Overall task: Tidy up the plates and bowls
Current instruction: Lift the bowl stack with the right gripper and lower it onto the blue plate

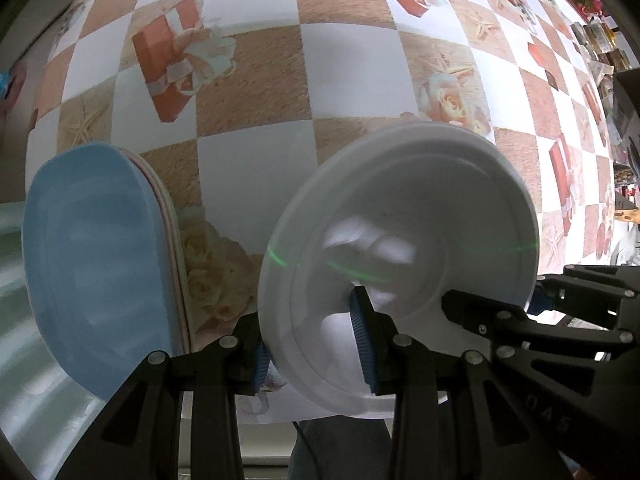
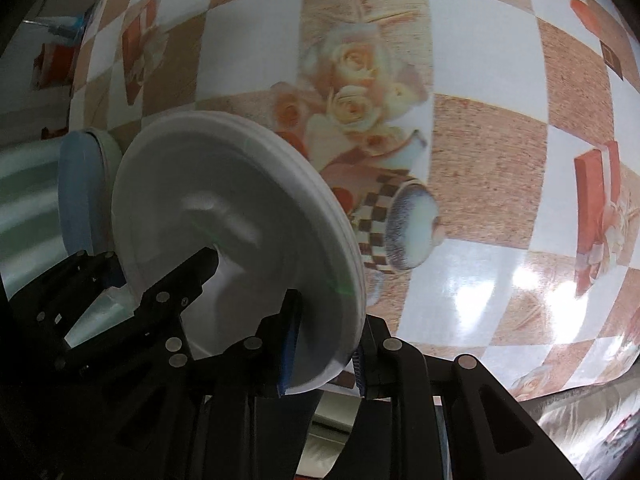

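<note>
A stack of white plates is held on edge above the checkered tablecloth. My left gripper is shut on its lower left rim. My right gripper is shut on the opposite rim of the same white plates, and shows at the right of the left wrist view. A stack of blue bowls lies on the table to the left, with pale bowls nested under the top one; it also shows small in the right wrist view.
The tablecloth has printed gift boxes, roses and cups. Cluttered small items sit at the table's far right edge. A green-striped surface lies past the table's left edge.
</note>
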`<state>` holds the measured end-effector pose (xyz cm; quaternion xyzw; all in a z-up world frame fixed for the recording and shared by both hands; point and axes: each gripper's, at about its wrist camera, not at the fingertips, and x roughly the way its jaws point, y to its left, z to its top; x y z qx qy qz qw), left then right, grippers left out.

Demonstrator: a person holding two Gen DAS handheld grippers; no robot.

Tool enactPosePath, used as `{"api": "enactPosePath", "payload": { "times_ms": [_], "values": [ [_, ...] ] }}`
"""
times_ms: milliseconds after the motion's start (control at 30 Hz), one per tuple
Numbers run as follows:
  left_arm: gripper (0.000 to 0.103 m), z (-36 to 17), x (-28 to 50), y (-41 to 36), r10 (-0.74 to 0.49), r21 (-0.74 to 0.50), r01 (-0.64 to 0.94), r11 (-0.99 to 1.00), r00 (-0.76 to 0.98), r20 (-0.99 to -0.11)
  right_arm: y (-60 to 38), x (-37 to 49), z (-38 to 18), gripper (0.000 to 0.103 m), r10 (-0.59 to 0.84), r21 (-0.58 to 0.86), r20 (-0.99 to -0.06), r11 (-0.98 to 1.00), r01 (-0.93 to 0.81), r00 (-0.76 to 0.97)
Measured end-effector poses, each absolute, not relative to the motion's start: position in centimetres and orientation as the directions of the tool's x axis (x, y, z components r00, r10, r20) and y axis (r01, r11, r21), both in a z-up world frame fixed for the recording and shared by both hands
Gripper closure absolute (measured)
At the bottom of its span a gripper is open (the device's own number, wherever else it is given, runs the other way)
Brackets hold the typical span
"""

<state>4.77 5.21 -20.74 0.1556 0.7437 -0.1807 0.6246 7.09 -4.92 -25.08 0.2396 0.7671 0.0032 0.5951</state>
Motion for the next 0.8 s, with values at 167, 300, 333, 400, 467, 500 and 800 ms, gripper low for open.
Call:
{"api": "enactPosePath", "payload": {
  "times_ms": [167,300,333,400,467,500,800],
  "values": [
    [0.063,-21.4,4.7,6.6,0.0,-0.084,0.453,0.888,-0.181,-0.983,-1.6,6.7,-27.6,0.077,0.365,0.281,-0.91,0.893,0.352,-0.199],
    [0.063,-21.6,6.1,6.3,-0.009,-0.086,0.451,0.888,-0.169,-0.986,-0.4,7.1,-27.8,0.077,0.358,0.277,-0.911,0.899,0.339,-0.205],
    [0.063,-21.7,5.7,6.2,-0.011,-0.087,0.453,0.887,-0.166,-0.986,-0.3,7.2,-27.8,0.078,0.356,0.276,-0.912,0.9,0.338,-0.203],
    [0.063,-21.4,5.8,6.3,-0.02,-0.094,0.457,0.884,-0.165,-0.986,-0.4,7.5,-27.1,0.077,0.352,0.273,-0.915,0.902,0.335,-0.2],
    [0.063,-21.0,5.9,6.3,-0.03,-0.102,0.459,0.883,-0.16,-0.987,-0.6,7.7,-26.6,0.077,0.347,0.27,-0.917,0.903,0.334,-0.197],
    [0.063,-20.8,6.0,6.3,-0.035,-0.104,0.459,0.882,-0.156,-0.987,-0.7,7.8,-26.3,0.077,0.344,0.268,-0.918,0.904,0.334,-0.195],
    [0.063,-17.8,7.7,8.0,-0.078,-0.112,0.433,0.894,-0.094,-0.992,-0.6,9.4,-24.0,0.077,0.334,0.274,-0.93,0.908,0.317,-0.152]
  ]
}}
